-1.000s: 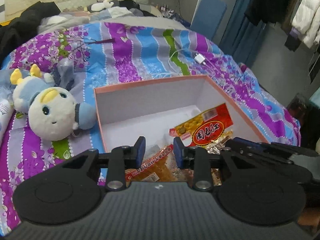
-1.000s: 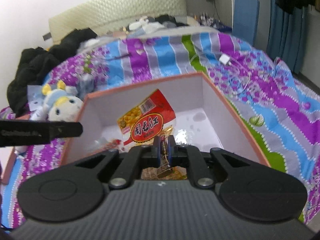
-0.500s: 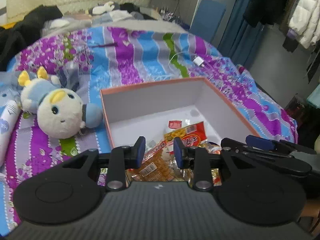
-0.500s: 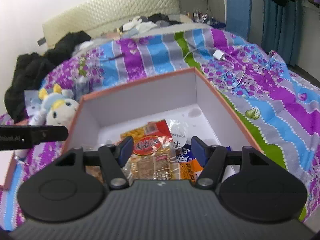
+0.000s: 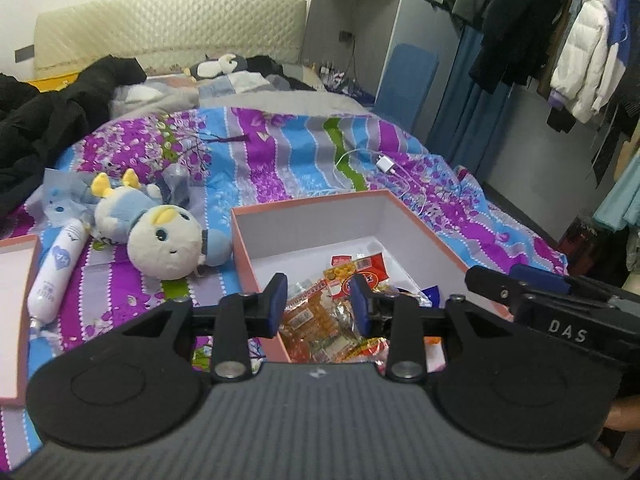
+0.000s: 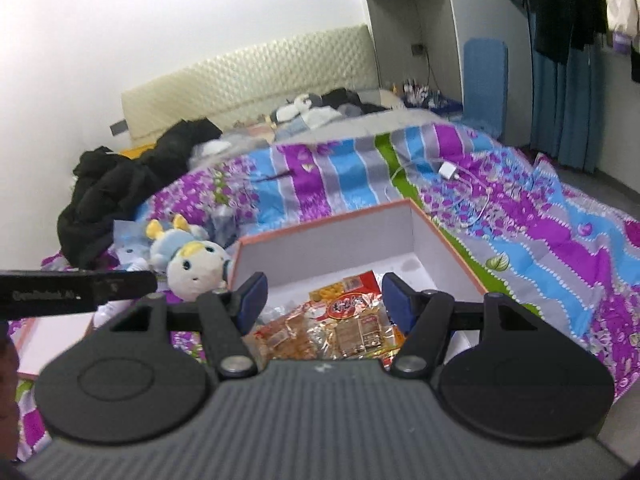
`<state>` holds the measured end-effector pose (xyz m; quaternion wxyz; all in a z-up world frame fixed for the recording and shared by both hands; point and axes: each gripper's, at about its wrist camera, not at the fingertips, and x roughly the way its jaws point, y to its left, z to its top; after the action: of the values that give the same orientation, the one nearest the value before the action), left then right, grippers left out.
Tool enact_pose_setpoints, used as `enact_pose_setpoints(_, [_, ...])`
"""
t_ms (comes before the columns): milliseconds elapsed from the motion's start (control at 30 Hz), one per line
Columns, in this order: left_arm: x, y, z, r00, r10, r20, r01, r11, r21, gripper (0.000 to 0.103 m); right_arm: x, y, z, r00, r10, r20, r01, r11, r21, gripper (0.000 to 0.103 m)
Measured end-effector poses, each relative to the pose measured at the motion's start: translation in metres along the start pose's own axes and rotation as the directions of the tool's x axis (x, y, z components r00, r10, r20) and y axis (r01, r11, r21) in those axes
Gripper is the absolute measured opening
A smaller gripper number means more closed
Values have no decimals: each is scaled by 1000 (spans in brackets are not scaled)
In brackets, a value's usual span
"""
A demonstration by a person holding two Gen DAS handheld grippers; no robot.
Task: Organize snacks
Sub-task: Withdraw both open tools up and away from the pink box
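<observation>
An open box with an orange rim (image 5: 308,199) (image 6: 328,216) sits on the bed. Several snack packets lie in its near half: a red and yellow packet (image 5: 356,270) (image 6: 348,300) on top, and orange wrapped snacks (image 5: 316,320) (image 6: 296,332) nearer me. My left gripper (image 5: 320,296) is open and empty, raised above the box's near left edge. My right gripper (image 6: 322,298) is wide open and empty above the near part of the box. The right gripper's body shows in the left wrist view (image 5: 552,312).
A plush toy (image 5: 160,232) (image 6: 192,264) lies left of the box, with a white tube (image 5: 58,264) beside it. The box lid (image 5: 12,312) lies at far left. A charger and cable (image 5: 386,164) (image 6: 448,170) lie beyond the box. Black clothes (image 6: 116,192) are piled at far left.
My right gripper opened and let the red and yellow packet drop into the box. Both grippers have pulled up and back from the box.
</observation>
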<state>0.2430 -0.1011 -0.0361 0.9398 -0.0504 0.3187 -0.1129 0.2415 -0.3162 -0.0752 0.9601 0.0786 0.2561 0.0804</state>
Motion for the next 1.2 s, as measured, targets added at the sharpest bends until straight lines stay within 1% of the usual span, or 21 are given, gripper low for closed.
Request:
enact_pose_setpoints(267, [-64, -7, -23, 998, -16, 62, 15, 1000, 8, 44, -58, 15, -13, 998, -11, 64, 11, 1000, 12, 65])
enact_pose_setpoints(567, [-111, -8, -54, 997, -3, 75, 2, 1000, 12, 46, -100, 24, -34, 995, -35, 98, 34, 999, 8, 65])
enact_pose_setpoints(733, [-129, -11, -69, 997, -3, 82, 2, 1000, 11, 46, -117, 27, -47, 993, -49, 110, 49, 999, -2, 65])
enact_pose_setpoints(900, [-144, -16, -84, 997, -6, 80, 4, 1000, 18, 46, -130, 29, -59, 993, -62, 105, 62, 998, -3, 65])
enact_pose_setpoints(1200, [-149, -14, -93, 998, 2, 65, -3, 1000, 9, 47, -133, 27, -67, 992, -86, 97, 85, 996, 7, 65])
